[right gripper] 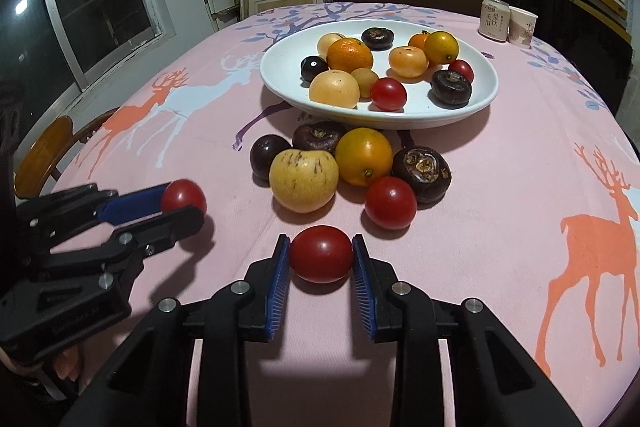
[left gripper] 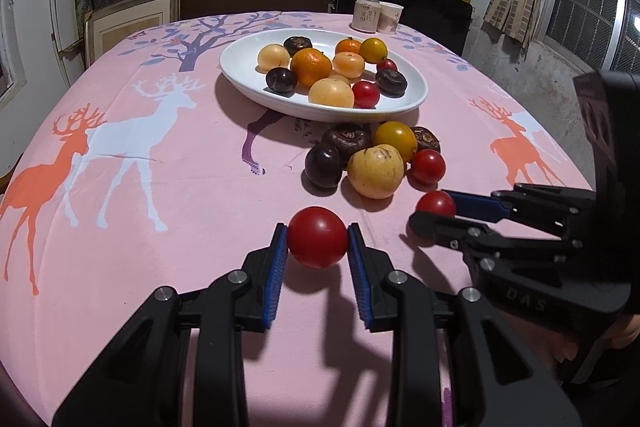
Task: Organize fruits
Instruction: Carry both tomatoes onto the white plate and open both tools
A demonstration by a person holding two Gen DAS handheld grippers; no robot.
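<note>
done: about eleven fruits in white plate (left gripper: 400,107), centre frame | held: left hand-held gripper (left gripper: 317,239) clamped on a tomato (left gripper: 317,237), right hand-held gripper (right gripper: 321,254) clamped on another tomato (right gripper: 321,254), lower centre | left: six-fruit pile (right gripper: 352,167) on tabletop (left gripper: 180,207), mid-frame below plate

Glossy smooth red tomato (left gripper: 317,237), matt pink cloth tablecloth (left gripper: 160,211), glossy white plate (left gripper: 240,67)

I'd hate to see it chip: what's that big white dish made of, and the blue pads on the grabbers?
White dish: probably glazed ceramic, smooth and glossy; melamine possible. Blue pads: apparently ribbed rubber or soft plastic, matte, fine ridges visible.
</note>
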